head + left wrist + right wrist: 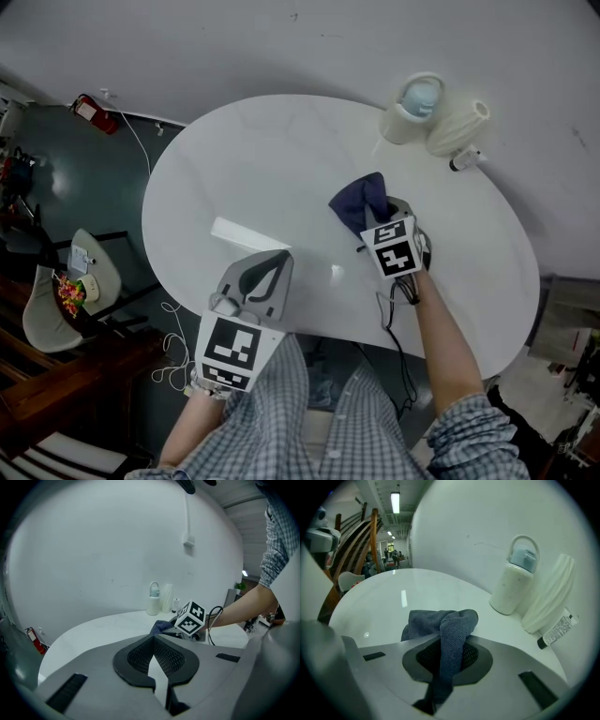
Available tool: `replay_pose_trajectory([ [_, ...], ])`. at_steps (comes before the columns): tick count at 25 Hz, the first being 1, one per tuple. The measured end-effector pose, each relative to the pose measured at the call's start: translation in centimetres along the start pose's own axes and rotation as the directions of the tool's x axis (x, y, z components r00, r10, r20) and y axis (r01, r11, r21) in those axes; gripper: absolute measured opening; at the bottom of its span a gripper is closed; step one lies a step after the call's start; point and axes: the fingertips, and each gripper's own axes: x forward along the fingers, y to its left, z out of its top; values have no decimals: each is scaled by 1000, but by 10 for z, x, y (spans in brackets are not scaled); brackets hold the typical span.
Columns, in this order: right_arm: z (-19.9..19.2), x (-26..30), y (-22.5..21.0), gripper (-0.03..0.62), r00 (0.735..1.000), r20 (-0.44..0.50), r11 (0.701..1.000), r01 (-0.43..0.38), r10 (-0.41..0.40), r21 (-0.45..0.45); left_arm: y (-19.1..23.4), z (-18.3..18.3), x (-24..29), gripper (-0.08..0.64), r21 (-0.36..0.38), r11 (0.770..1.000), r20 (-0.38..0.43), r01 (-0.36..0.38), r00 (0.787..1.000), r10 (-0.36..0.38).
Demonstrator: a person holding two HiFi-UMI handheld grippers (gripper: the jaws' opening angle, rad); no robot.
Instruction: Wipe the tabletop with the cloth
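Note:
A dark blue cloth (363,201) lies bunched on the white oval tabletop (272,159), right of centre. My right gripper (384,212) is shut on the cloth (449,637), which runs between its jaws and spills out ahead onto the table. My left gripper (264,272) sits over the table's near edge at the left, its jaws closed with nothing between them (157,656). In the left gripper view the cloth (161,626) and the right gripper's marker cube (191,618) lie ahead.
A white lidded jug (412,108), a ribbed white container (457,125) and a small tube (464,159) stand at the table's far right. A chair (66,300) and a red extinguisher (92,112) are on the floor at the left. A wall rises behind the table.

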Motion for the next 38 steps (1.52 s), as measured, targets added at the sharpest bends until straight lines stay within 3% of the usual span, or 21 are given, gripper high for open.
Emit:
replay_pose_trajectory([
  [5,-4,-13,28,34,995,17,994,-103,102,46,-10,7,3,3,19,1000,14,17,1000,-17],
  [10,-4,-42,34,34,989,109,981,-114,98,154,-20,14,5,3,48,998,25,39,999,-40],
  [22,-23,-146,-11,34,963,248,928,5,-105,372,-58,44,22,3,115,989,72,96,992,-105],
  [32,-48,-216,-24,34,934,276,877,71,-226,476,-75,62,21,3,157,982,97,101,988,-117],
  [38,-52,-237,-25,34,918,283,872,118,-278,475,-81,62,25,3,160,981,93,109,988,-124],
])
